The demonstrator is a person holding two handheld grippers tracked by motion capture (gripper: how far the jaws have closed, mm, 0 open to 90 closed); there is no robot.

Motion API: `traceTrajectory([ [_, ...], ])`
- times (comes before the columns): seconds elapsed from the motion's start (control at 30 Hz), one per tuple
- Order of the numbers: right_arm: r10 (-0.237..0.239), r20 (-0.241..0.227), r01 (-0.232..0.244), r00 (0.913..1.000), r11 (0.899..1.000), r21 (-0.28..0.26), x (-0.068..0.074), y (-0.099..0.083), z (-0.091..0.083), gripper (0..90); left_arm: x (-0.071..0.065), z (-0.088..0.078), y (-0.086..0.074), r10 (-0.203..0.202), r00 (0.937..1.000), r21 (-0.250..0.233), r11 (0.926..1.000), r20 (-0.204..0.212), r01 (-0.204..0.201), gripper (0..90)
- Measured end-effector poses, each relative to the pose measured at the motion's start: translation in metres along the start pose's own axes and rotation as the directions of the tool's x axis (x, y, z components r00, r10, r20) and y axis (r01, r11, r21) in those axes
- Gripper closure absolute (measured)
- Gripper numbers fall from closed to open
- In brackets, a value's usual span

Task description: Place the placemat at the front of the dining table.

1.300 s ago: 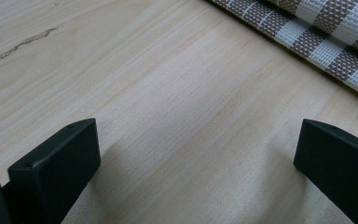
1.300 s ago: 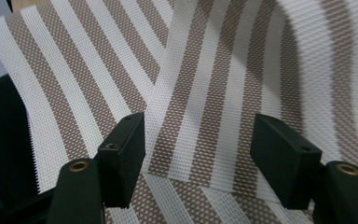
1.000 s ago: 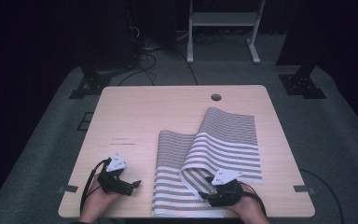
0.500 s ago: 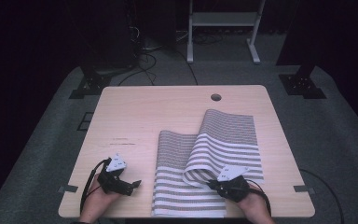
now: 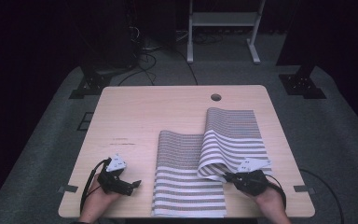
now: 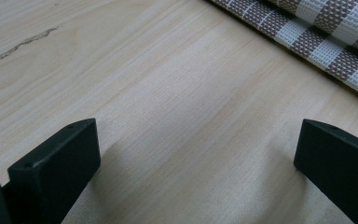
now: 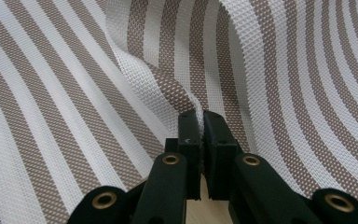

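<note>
At five o'clock on the table (image 5: pixel 135 116), nearest the person, the right gripper (image 5: pixel 227 177) is clamped on an edge of the striped mat (image 5: pixel 186 186): its jaws have just been closing, and in the right gripper view the woven edge (image 7: pixel 199 116) stands pinched between the two pads. At seven o'clock the left gripper (image 5: pixel 135 184) rests on bare wood with its jaws wide apart and nothing between them, the mat's edge (image 6: pixel 307 42) near it toward three o'clock. Farther out, the mat lies from the front edge toward one o'clock, its right half curling up and over in a loose wave. The step looks like a fold of that right half across to nine o'clock. To do it well, I would keep the pinch firm and carry the edge in a low, smooth arc so the stiff weave rolls rather than kinks. The left gripper could press the flat half down so it does not slide, and the edges should meet before release.
</note>
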State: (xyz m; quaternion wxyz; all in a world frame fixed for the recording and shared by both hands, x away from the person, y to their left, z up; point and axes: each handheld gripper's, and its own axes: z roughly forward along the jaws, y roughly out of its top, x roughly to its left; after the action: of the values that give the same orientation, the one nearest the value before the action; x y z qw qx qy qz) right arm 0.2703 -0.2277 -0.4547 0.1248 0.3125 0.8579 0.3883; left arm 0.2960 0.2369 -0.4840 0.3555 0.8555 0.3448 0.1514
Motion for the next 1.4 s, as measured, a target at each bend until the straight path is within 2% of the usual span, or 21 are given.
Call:
traceTrajectory([
  [0.23, 0.014, 0.026, -0.014, 0.9996, 1.0, -0.013, -0.009, -0.002, -0.009, 86.1, 0.0, 0.0, 0.0, 0.0, 1.0, 0.0, 1.0, 0.0, 0.0, 0.0],
  [0.47, 0.053, 0.061, -0.052, 0.9967, 0.999, -0.016, -0.026, -0.006, -0.015, 85.8, 0.0, 0.0, 0.0, 0.0, 1.0, 0.0, 1.0, 0.0, 0.0, 0.0],
  [0.77, 0.068, 0.092, -0.067, 0.9934, 0.998, -0.018, -0.05, -0.006, -0.016, 85.8, 0.0, 0.0, 0.0, 0.0, 1.0, 0.0, 1.0, 0.0, 0.0, 0.0],
  [0.93, 0.091, 0.113, -0.091, 0.9895, 0.996, -0.003, -0.066, -0.01, -0.017, 85.4, 0.0, 0.0, 0.0, 0.0, 1.0, 0.0, 1.0, 0.0, 0.0, 0.0],
  [1.13, 0.119, 0.16, -0.123, 0.9799, 0.992, 0.013, -0.084, -0.018, -0.023, 84.8, 0.0, 0.0, 0.0, 0.001, 1.0, 0.0, 1.0, 0.0, -0.001, 0.0],
  [1.2, 0.134, 0.16, -0.139, 0.9779, 0.99, 0.019, -0.09, -0.021, -0.024, 83.2, 0.0, 0.0, 0.0, 0.001, 1.0, 0.0, 1.0, 0.0, -0.001, 0.0],
  [1.3, 0.145, 0.142, -0.15, 0.9792, 0.988, 0.022, -0.092, -0.024, -0.026, 75.1, 0.0, 0.0, 0.0, 0.0, 1.0, 0.0, 1.0, 0.0, 0.0, 0.0],
  [1.4, 0.14, 0.137, -0.139, 0.9805, 0.99, -0.018, -0.086, -0.022, -0.036, 70.3, 0.0, 0.0, 0.0, 0.0, 1.0, 0.0, 1.0, 0.0, 0.0, 0.0],
])
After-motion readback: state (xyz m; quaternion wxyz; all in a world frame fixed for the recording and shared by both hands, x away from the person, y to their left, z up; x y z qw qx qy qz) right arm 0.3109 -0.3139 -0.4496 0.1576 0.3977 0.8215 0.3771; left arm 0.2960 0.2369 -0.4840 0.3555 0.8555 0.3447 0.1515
